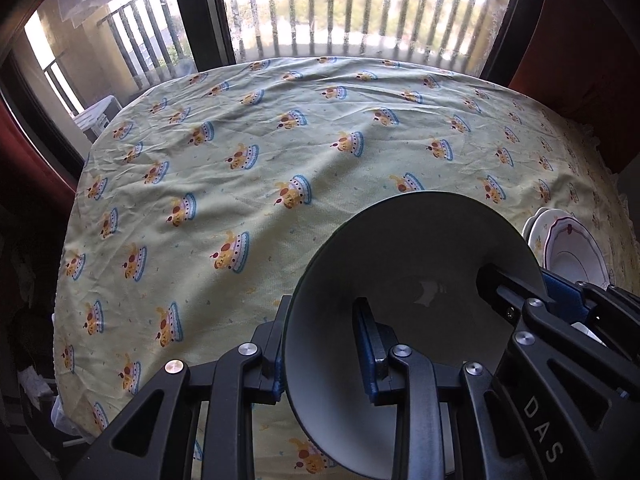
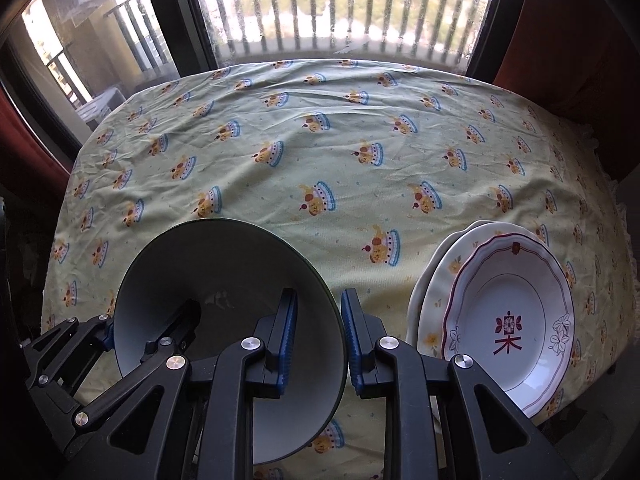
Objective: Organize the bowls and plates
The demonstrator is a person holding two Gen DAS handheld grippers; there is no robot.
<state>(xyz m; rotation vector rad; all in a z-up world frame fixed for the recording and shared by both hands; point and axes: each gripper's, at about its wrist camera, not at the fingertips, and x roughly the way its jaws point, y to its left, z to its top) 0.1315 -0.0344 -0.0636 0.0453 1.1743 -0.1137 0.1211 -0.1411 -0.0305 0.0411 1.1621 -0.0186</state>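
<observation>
A grey bowl with a dark green outside [image 1: 412, 248] [image 2: 224, 264] is held between both grippers near the table's front edge. My left gripper [image 1: 320, 344] is shut on the bowl's left rim, one finger inside and one outside. My right gripper [image 2: 318, 336] straddles the bowl's right rim with a small gap on the outer side. A stack of plates [image 2: 508, 300] lies to the right of the bowl, a white plate with a maroon rim on top; it also shows in the left wrist view [image 1: 568, 248].
The round table carries a pale yellow-green cloth printed with cakes [image 2: 340, 128]. A window with balcony railings [image 2: 340, 4] stands behind it. Red curtains [image 2: 580, 40] hang at the right and left sides.
</observation>
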